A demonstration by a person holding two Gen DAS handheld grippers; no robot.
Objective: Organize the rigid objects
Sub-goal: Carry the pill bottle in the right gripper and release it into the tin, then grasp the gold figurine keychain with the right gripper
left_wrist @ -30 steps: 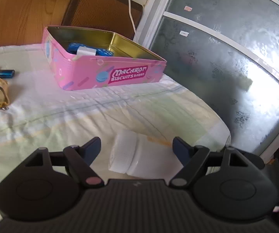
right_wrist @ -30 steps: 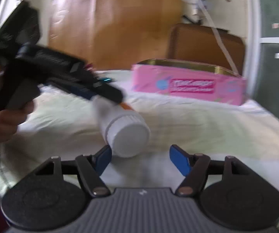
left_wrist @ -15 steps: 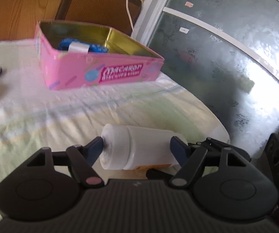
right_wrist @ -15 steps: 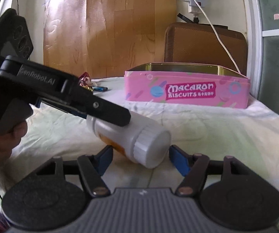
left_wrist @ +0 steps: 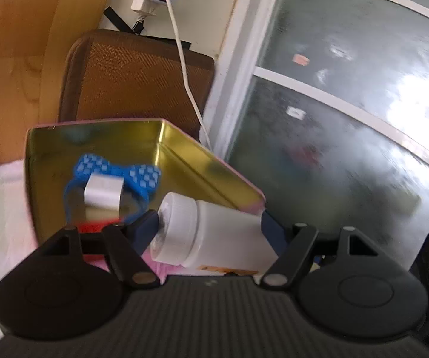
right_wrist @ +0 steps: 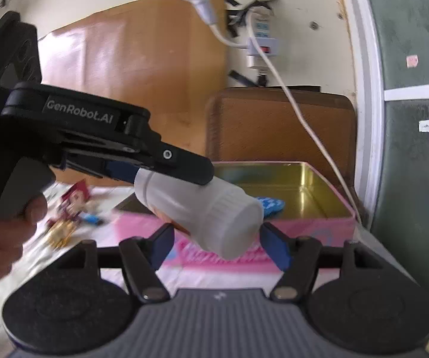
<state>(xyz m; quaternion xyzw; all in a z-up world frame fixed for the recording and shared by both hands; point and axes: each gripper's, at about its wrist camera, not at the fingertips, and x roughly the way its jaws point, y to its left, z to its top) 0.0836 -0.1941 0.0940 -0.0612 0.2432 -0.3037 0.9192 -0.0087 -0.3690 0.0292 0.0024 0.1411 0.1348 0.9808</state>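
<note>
My left gripper [left_wrist: 210,223] is shut on a white plastic bottle [left_wrist: 214,235], gripped end to end and held in the air above the front right corner of the pink biscuit tin [left_wrist: 101,137]. The tin's gold inside holds a blue bow [left_wrist: 115,173] and a small white block [left_wrist: 104,192]. In the right wrist view the left gripper [right_wrist: 166,164] holds the bottle [right_wrist: 205,214] cap-forward in front of the tin [right_wrist: 318,220]. My right gripper [right_wrist: 215,244] is open and empty, its blue pads either side of the bottle cap, apart from it.
A brown chair back [left_wrist: 136,74] stands behind the tin, with a white cable [left_wrist: 184,68] hanging over it. A frosted glass door [left_wrist: 348,119] is to the right. Small trinkets [right_wrist: 71,211] and a blue item [right_wrist: 92,217] lie on the cloth to the left.
The left gripper closed on the bottle, lifted it off the cloth and carried it forward over the tin. The right gripper rose and moved toward the tin, staying open.
</note>
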